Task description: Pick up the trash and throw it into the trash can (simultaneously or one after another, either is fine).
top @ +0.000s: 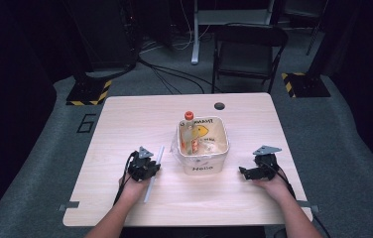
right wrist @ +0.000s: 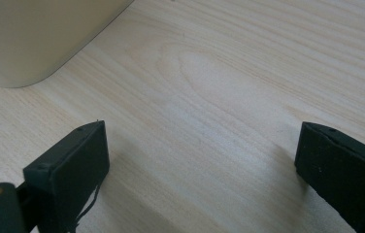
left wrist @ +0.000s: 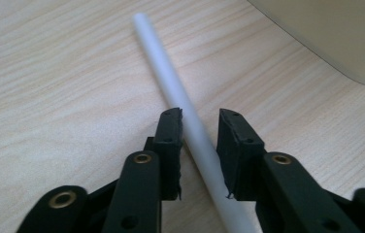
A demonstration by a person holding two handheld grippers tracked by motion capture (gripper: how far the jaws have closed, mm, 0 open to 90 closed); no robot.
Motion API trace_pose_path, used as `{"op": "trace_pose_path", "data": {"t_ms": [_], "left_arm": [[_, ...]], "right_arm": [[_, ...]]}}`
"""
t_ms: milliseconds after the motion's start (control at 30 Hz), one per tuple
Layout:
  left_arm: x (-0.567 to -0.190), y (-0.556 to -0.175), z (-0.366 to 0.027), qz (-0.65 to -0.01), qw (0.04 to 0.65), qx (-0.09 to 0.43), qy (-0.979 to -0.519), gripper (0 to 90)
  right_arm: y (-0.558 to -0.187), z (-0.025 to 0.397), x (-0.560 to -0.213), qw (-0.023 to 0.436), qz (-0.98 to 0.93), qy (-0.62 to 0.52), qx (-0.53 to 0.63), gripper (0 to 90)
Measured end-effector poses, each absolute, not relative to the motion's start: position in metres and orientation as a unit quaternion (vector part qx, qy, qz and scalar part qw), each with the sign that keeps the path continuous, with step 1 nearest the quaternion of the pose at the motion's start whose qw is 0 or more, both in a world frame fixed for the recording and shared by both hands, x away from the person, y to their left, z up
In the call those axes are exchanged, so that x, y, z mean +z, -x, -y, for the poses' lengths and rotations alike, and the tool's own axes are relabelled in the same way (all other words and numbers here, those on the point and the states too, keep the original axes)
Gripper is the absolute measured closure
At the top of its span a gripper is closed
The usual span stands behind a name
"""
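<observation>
The straw lies on the table, between my left claw's parted jaws, ungripped. My right claw gapes wide at the tub's 3 o'clock.

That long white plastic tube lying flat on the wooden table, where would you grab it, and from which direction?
Probably along its straight middle, coming down from above with the jaws across its width. The long white plastic tube lies flat on the wooden table, thin and round, so its two long sides are the free faces. The left tongs already straddle it, jaws open, with a visible gap on the right side.
</observation>
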State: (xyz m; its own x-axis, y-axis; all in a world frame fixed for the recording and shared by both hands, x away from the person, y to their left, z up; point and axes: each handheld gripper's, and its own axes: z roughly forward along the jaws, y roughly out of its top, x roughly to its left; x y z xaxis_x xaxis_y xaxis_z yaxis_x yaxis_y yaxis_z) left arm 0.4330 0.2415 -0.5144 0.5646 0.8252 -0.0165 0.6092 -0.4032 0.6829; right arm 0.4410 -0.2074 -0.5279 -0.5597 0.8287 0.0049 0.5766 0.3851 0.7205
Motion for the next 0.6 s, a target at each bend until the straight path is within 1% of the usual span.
{"op": "trace_pose_path", "data": {"t_ms": [100, 367, 500, 600], "left_arm": [[-0.5146, -0.4351, -0.2450, -0.433, 0.331, 0.161, -0.823, 78.4], [-0.5143, -0.4370, -0.2451, -0.427, 0.336, 0.157, -0.825, 78.3], [-0.5111, -0.4350, -0.2466, -0.424, 0.339, 0.151, -0.826, 68.6], [-0.5072, -0.4309, -0.2498, -0.422, 0.338, 0.148, -0.828, 66.5]], "right_arm": [[-0.4410, 0.2074, -0.5279, 0.182, -0.812, -0.432, 0.347, 4.4], [-0.4411, 0.2074, -0.5279, 0.182, -0.813, -0.432, 0.347, 4.4], [-0.4411, 0.2074, -0.5279, 0.182, -0.813, -0.432, 0.347, 4.4], [-0.4411, 0.2074, -0.5279, 0.182, -0.813, -0.432, 0.347, 4.4]]}}
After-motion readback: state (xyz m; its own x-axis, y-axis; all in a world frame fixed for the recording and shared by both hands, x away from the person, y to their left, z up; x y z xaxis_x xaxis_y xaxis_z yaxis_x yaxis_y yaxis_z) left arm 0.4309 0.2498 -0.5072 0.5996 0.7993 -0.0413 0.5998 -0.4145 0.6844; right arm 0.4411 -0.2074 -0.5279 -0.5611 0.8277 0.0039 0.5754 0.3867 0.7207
